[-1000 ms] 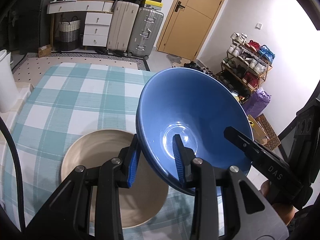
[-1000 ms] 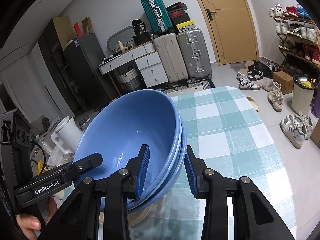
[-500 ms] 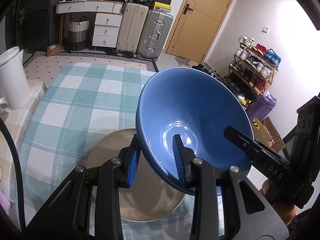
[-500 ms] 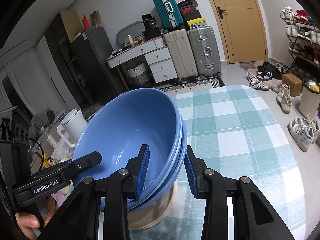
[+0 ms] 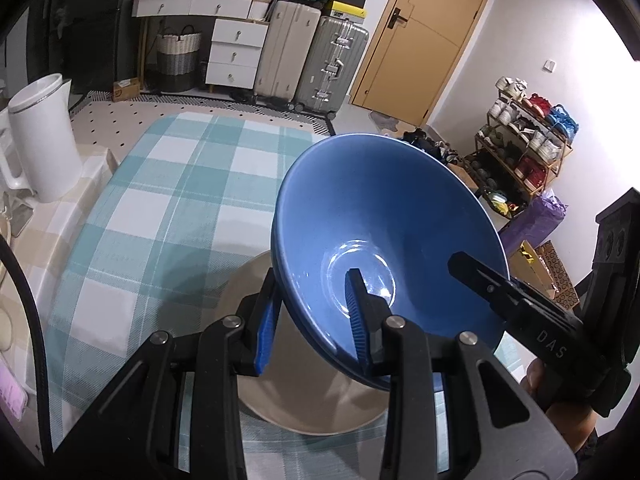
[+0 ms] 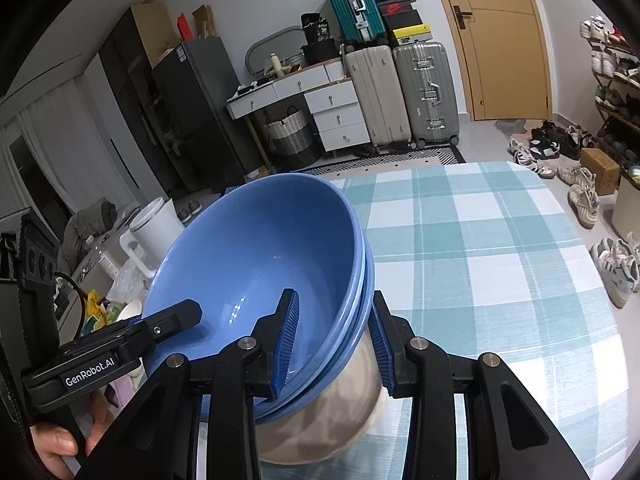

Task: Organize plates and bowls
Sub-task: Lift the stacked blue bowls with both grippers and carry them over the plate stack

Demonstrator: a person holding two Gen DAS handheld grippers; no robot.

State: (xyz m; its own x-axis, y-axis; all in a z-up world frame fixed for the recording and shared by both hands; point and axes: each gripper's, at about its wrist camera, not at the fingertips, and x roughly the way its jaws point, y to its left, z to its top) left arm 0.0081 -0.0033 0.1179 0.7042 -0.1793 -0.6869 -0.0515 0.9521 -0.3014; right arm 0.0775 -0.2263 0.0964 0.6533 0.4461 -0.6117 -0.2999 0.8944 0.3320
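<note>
1. Currently the stack of glossy blue ceramic bowls (image 6: 256, 276) is held tilted in the air above the desk (image 6: 500, 272), which is covered by a teal-and-white checked cloth. The right wrist view shows at least two nested rims at the stack's right edge.
2. Left hand-held gripper (image 5: 312, 320): clenched on the blue bowls' rim. One blue ribbed pad (image 5: 356, 316) lies against the inside wall near the bowl's base ring, the other against the outside.
3. Right hand-held gripper (image 6: 334, 340): likewise clamped on the blue bowls at the opposite rim. One pad (image 6: 286, 340) is inside the top bowl, the other pressed on the outer wall of the stack.
4. Each gripper also shows in the other's view: the right one at the far rim in the left wrist view (image 5: 520, 308), the left one at the far rim in the right wrist view (image 6: 120, 344).
5. A round beige ceramic plate (image 5: 312, 400) lies flat on the desk directly beneath the bowls. In the right wrist view its beige surface (image 6: 332, 416) shows just under the lowest blue bowl; whether they touch, I cannot tell.
6. A white plastic electric kettle (image 5: 40, 140) stands on a lower beige surface off the desk's left edge.
7. Background: two upright grey hard-shell suitcases (image 6: 400, 96) against the far wall beside a yellow-brown wooden door (image 6: 504, 36).
</note>
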